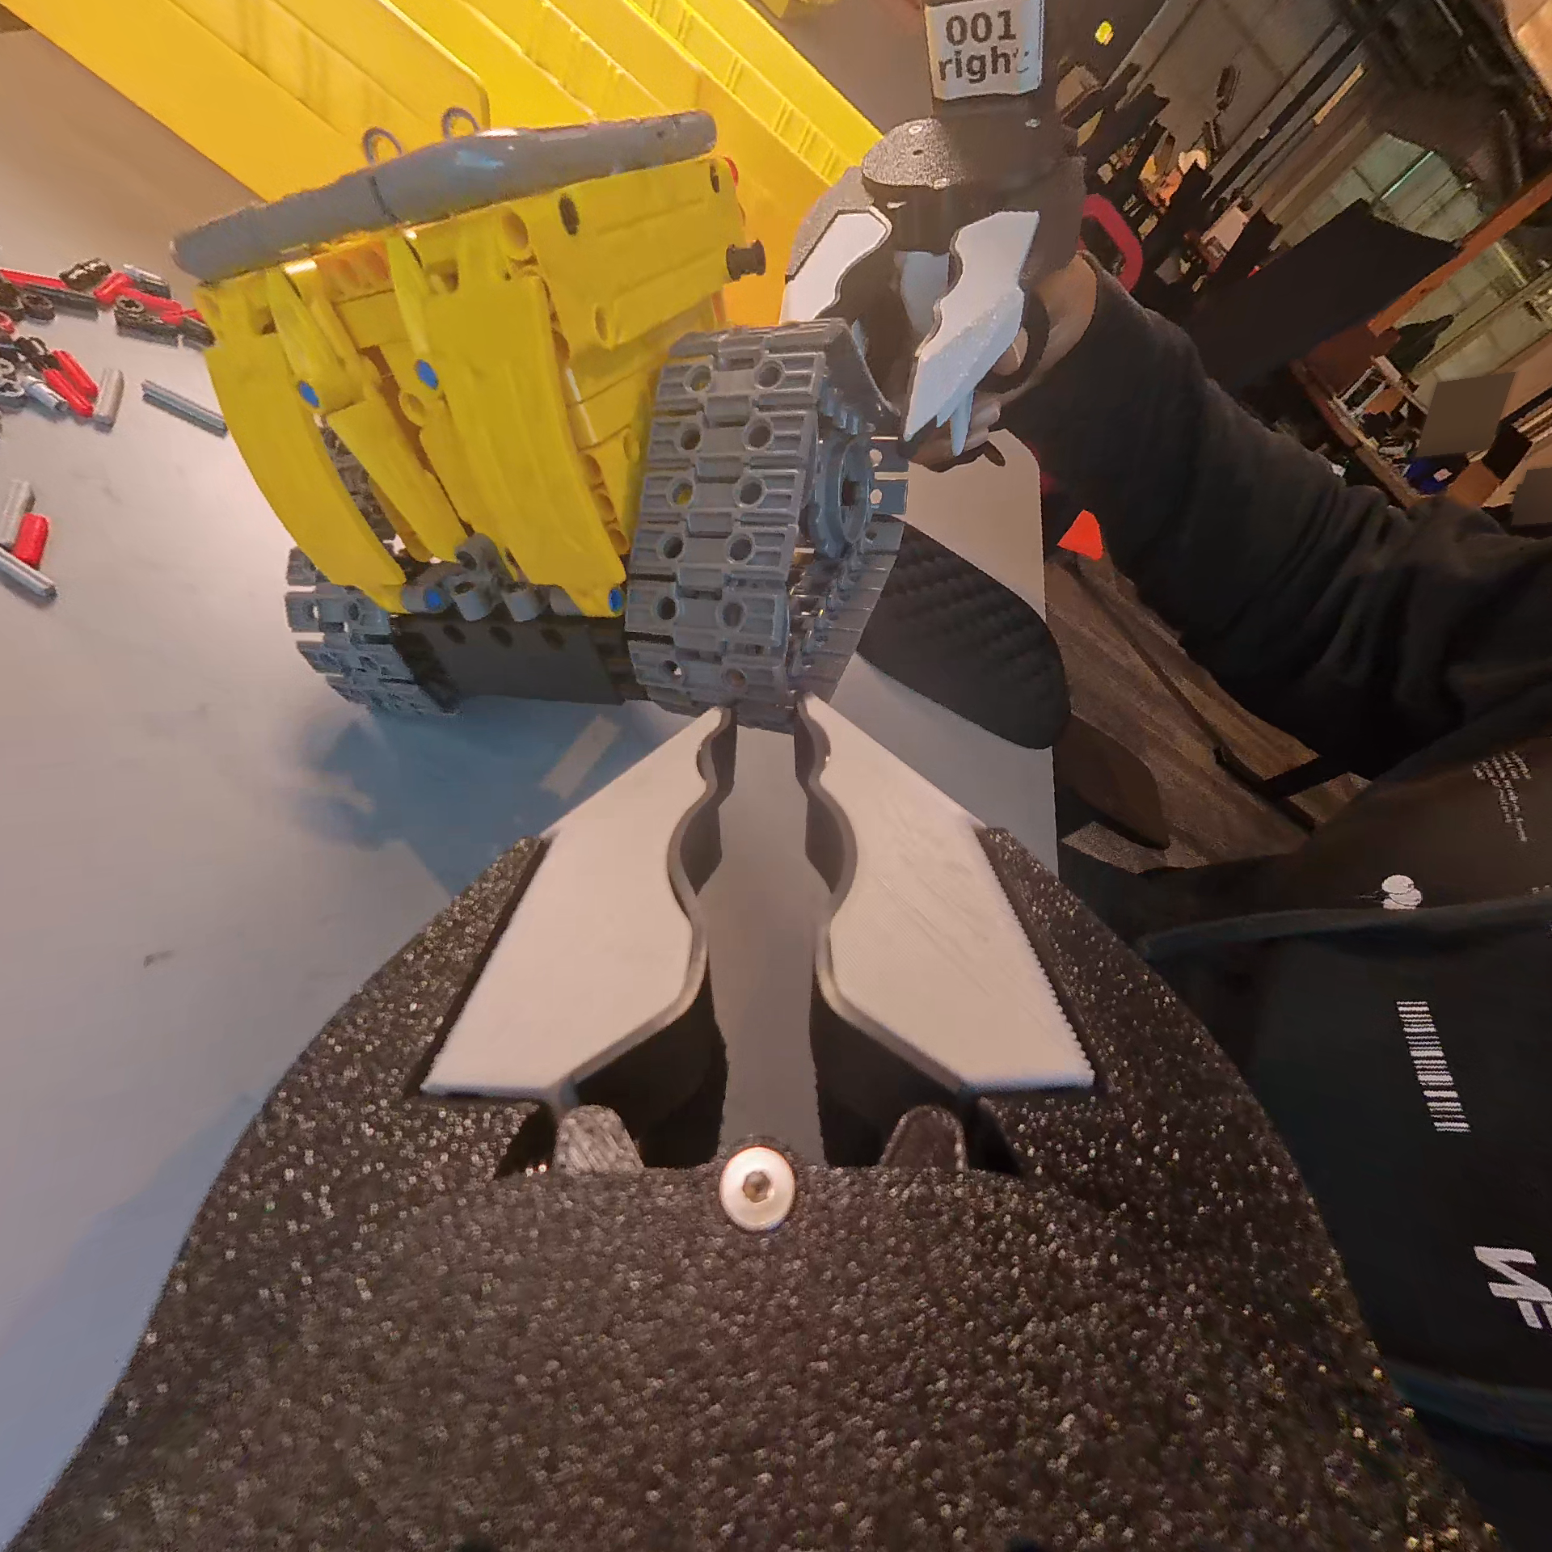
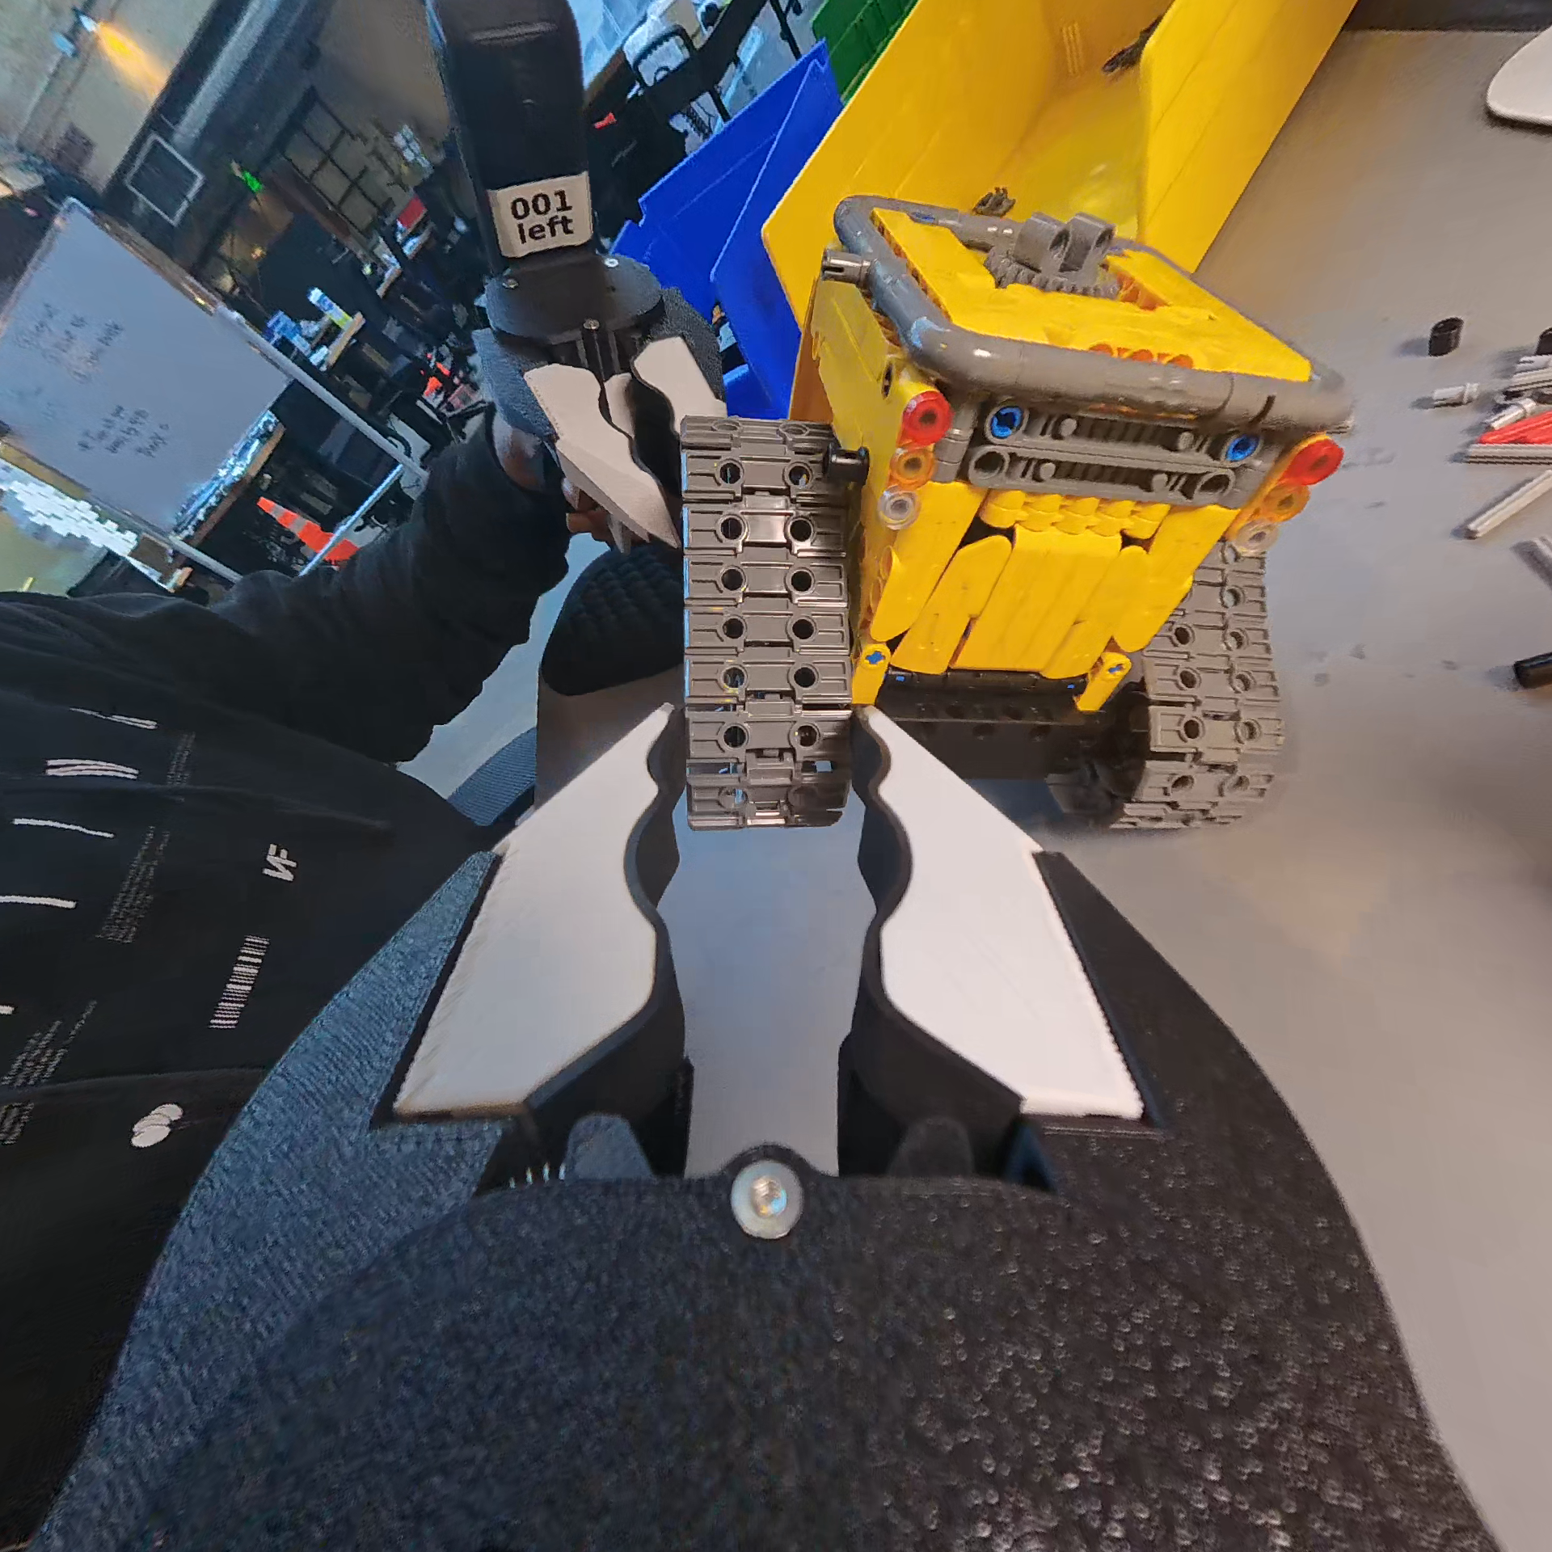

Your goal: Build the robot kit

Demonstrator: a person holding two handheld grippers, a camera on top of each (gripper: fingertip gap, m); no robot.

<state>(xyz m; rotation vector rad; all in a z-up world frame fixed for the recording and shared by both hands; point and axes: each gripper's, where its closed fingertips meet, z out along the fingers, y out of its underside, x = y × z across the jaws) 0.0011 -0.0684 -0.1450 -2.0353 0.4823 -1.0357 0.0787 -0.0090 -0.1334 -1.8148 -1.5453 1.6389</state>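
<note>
Yellow brick-built tracked vehicle [image 2: 1050,537], one unit, standing on the grey worktop [image 2: 1260,966] near its edge, with a yellow bin [image 2: 1092,109] just behind it and blue bins [image 2: 756,185] beside that. We note a grey tube frame [image 2: 1092,369] around its top, red and blue pins on the end shown in the right wrist view, and a grey link track on each side. Near track [image 2: 764,605]: sits at the worktop's edge, between the two tools. Far track [image 2: 1209,697]: rests on the worktop, touched by neither tool. Right tool [image 2: 768,714]: fingers spread to the track's width and closed onto the near track, one fingertip against each edge. Left tool [image 1: 762,712]: fingers drawn in to a narrow gap, tips at the near track's end; we cannot tell whether they pinch a link or only touch it. Loose parts [image 1: 76,336]: small red, grey and black pins and axles, scattered on the worktop well apart from the vehicle. Black sleeve [image 1: 1218,504]: a person's arm, behind the right tool in the left wrist view.
</note>
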